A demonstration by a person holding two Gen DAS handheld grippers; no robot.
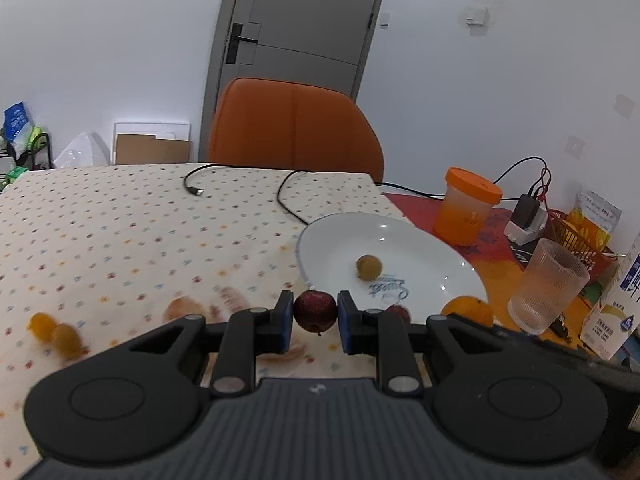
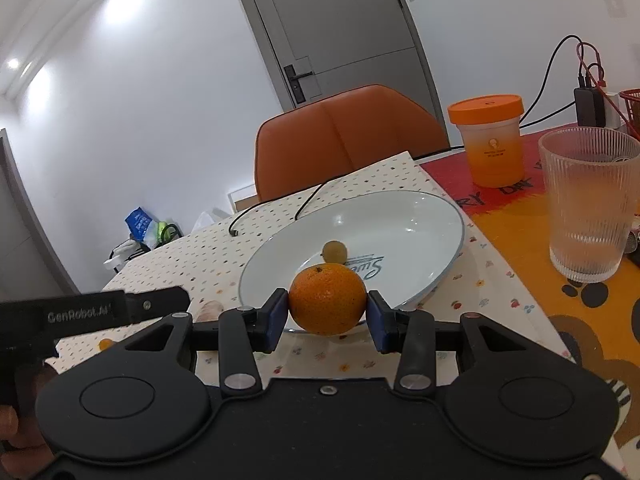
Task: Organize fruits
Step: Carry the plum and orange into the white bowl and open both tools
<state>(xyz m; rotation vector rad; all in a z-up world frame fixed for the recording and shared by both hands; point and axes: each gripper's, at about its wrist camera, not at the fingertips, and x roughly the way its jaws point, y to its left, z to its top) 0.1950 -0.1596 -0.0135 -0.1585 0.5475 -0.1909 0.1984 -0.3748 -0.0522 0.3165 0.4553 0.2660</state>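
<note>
left gripper [image 1: 315, 314]: clenched on small dark red fruit [image 1: 315, 311], pinned between both pads
right gripper [image 2: 327, 311]: grasping orange [image 2: 327, 304] between pads
white plate [image 1: 320, 240]: just ahead of both fingertip pairs
small yellow-green fruit [image 1: 369, 267]: on plate, beyond fingers

Orange chair [image 1: 294, 122] pushed in at the far edge of the surface, grey door [image 1: 304, 20] behind it. Black cable [image 1: 240, 184] loops across the dotted cloth [image 1: 120, 232] near that far edge. Toward the right edge: orange-lidded cup [image 2: 488, 140] upright on a red-and-orange mat [image 2: 516, 224], ribbed clear glass [image 2: 592, 204] nearer, also upright. Charger block [image 1: 526, 210] with wires and a milk carton [image 1: 616, 304] beyond them.
</note>
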